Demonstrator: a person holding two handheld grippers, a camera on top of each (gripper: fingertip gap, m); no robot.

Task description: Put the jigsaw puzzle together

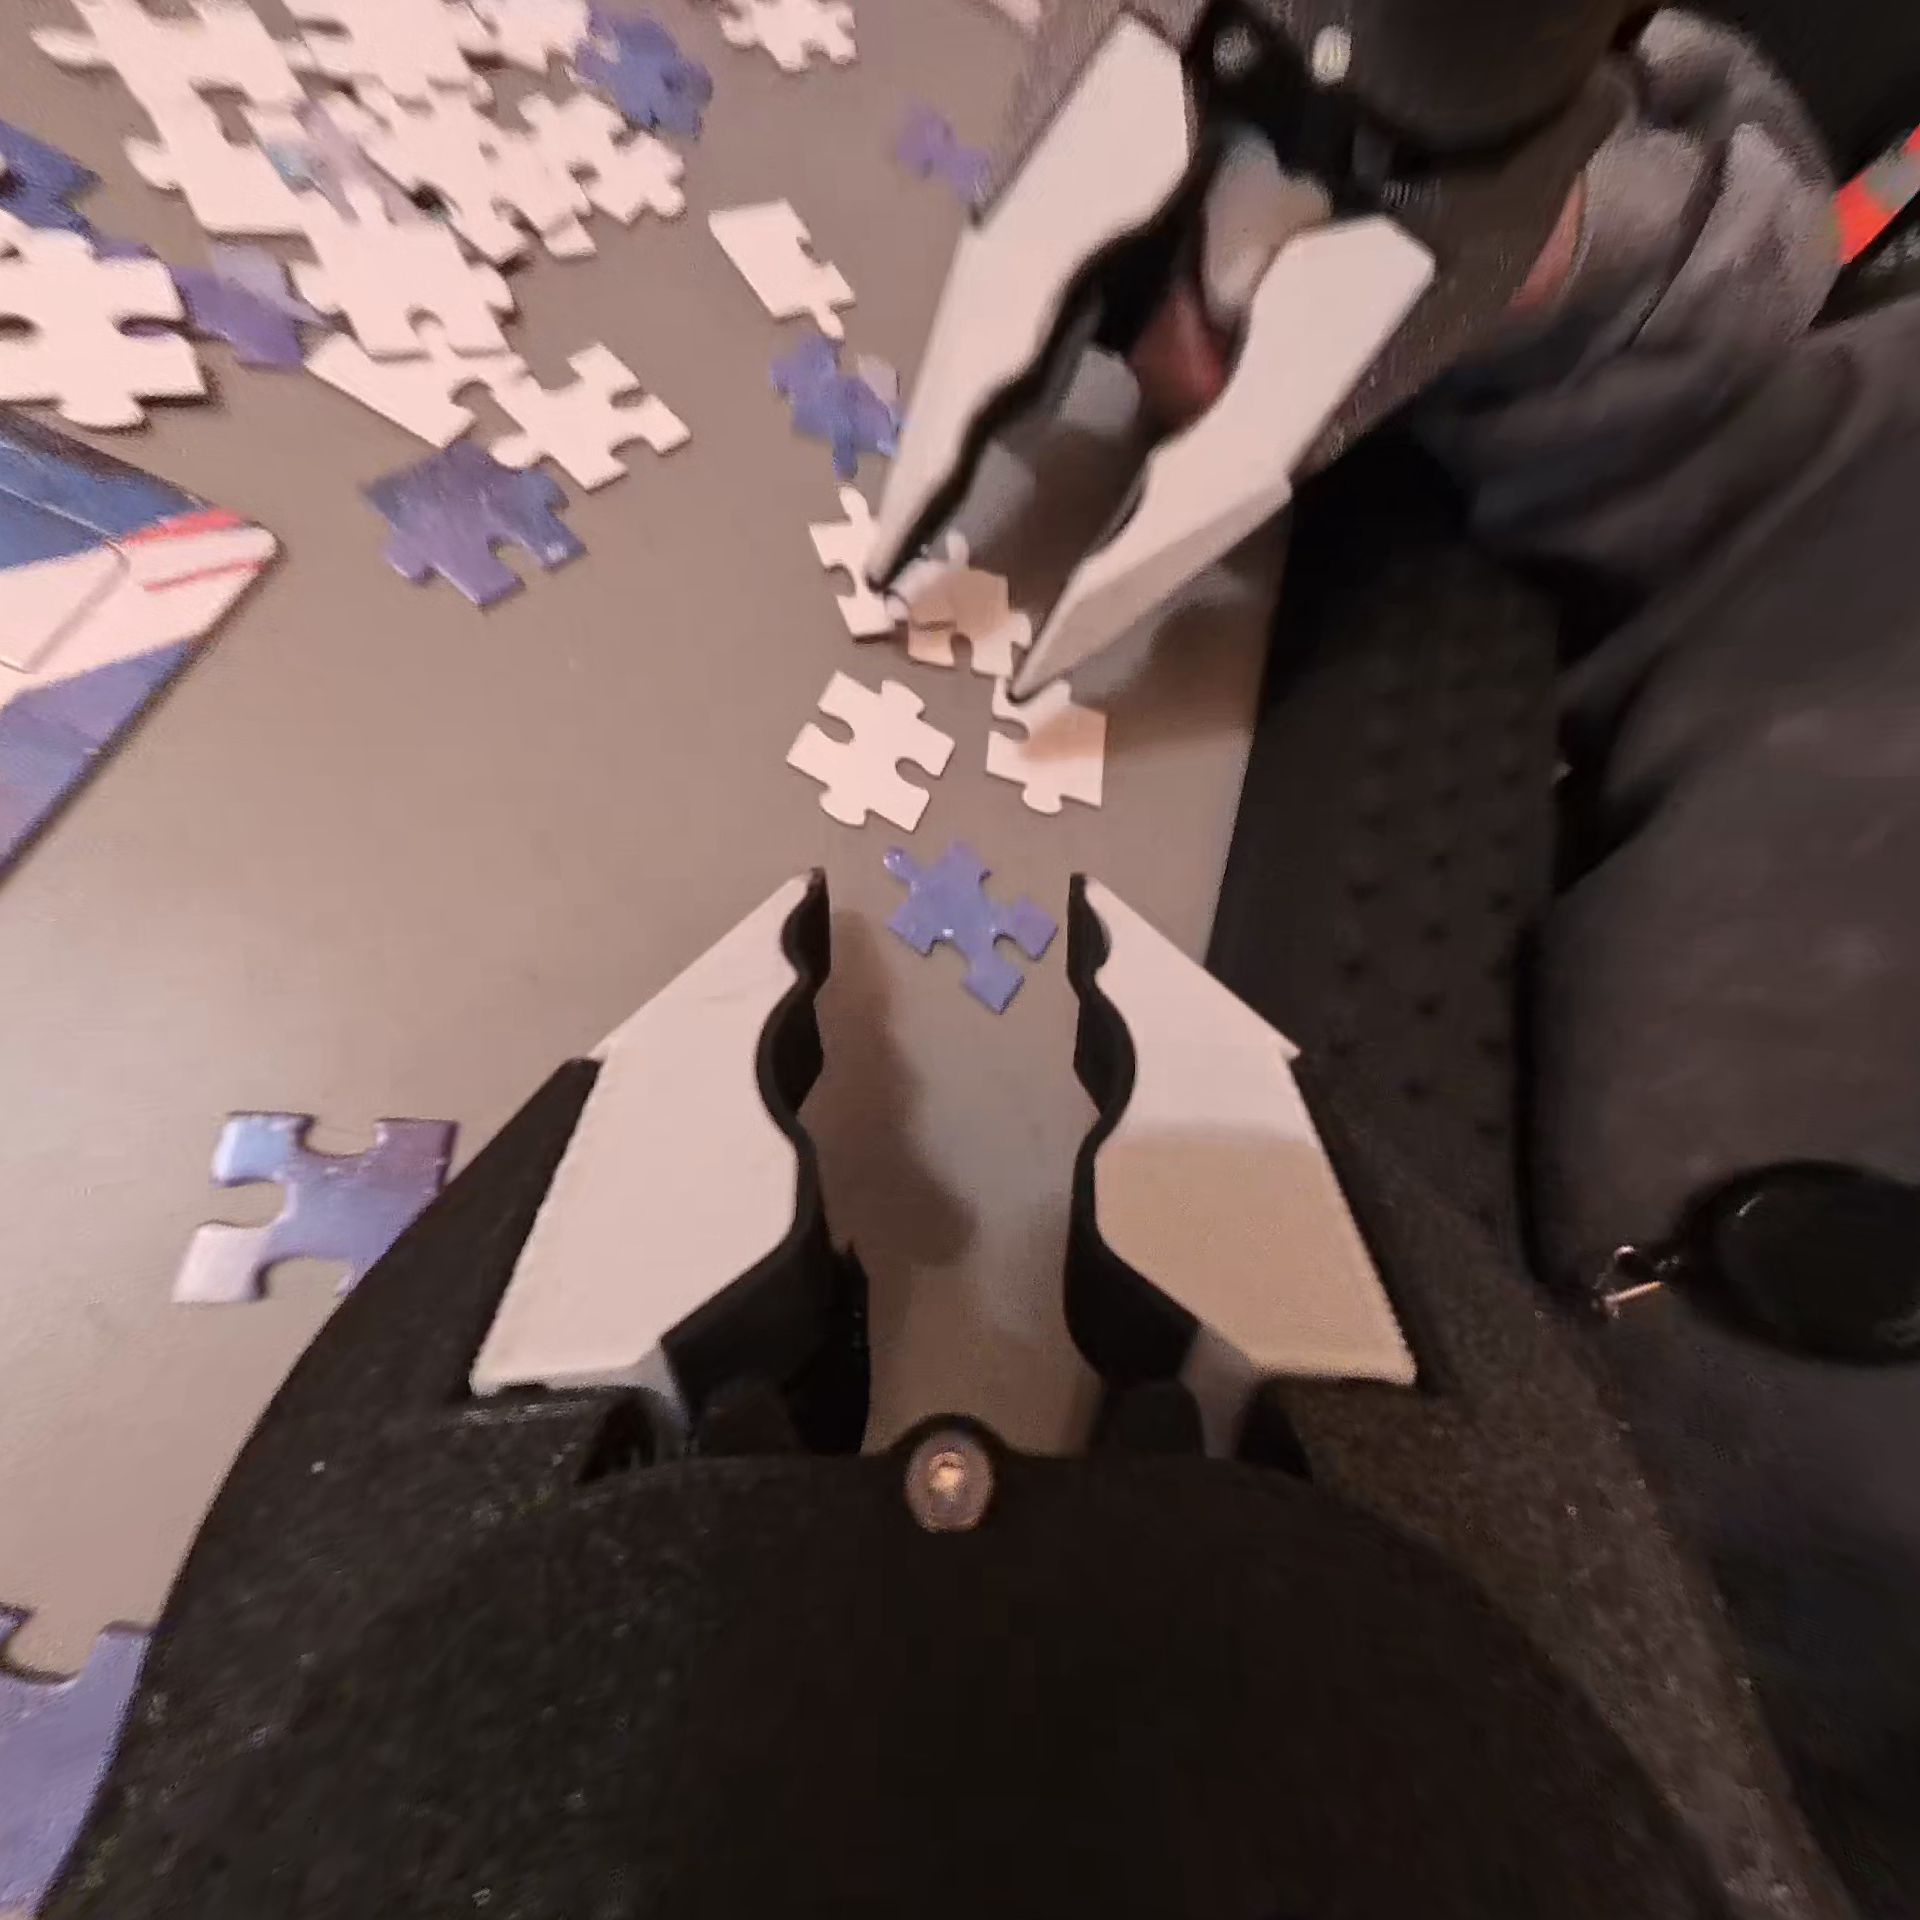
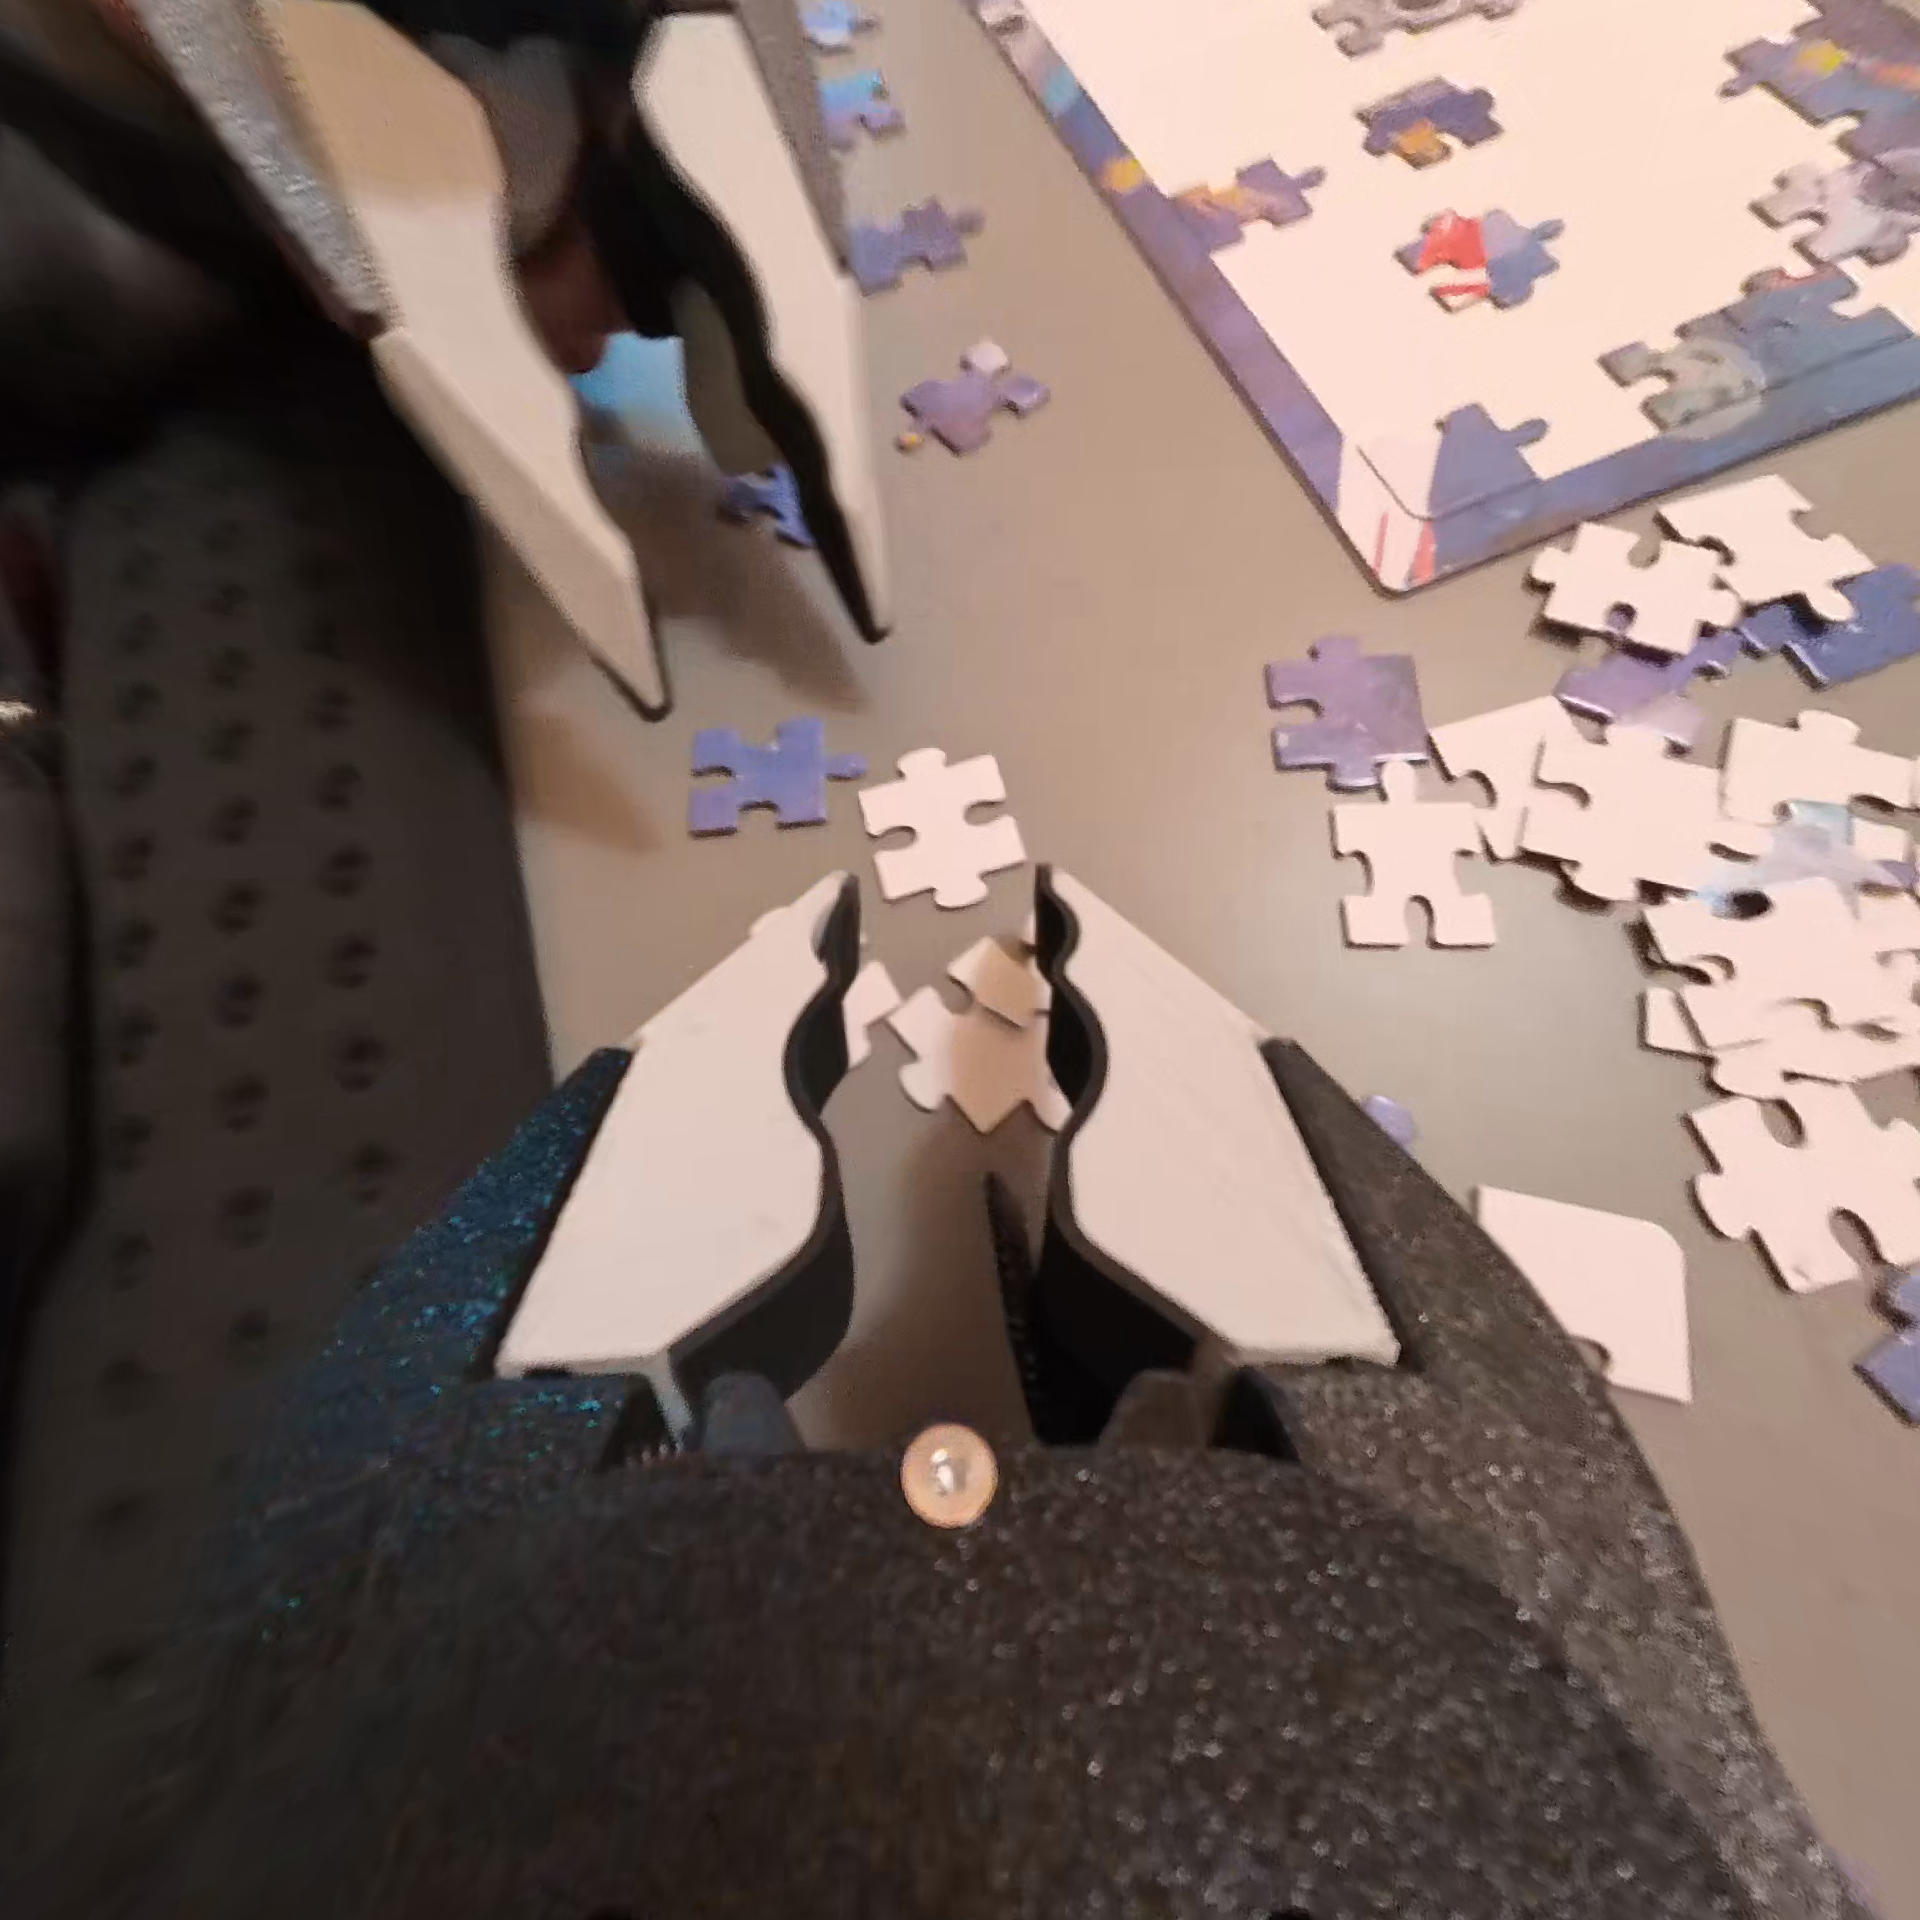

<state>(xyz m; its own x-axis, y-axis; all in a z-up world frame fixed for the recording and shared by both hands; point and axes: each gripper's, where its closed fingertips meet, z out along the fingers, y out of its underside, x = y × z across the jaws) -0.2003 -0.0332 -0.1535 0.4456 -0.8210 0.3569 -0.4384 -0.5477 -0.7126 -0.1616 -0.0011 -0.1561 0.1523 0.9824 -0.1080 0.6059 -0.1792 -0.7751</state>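
Note:
My left gripper is open low over the grey table, with a blue puzzle piece lying just ahead of its tips. It also shows in the right wrist view, above that blue piece. My right gripper is open and straddles overlapping white face-down pieces; one of them looks tilted against the right finger. In the left wrist view the right gripper has its tips down on those white pieces. The puzzle tray holds some joined blue pieces along its far edge and corner.
A pile of loose pieces, mostly face down, lies beside the tray and shows in the left wrist view. Single white pieces and blue pieces are scattered. A person's dark clothing borders the table edge. My right fingertips sit around 6 cm from my left ones.

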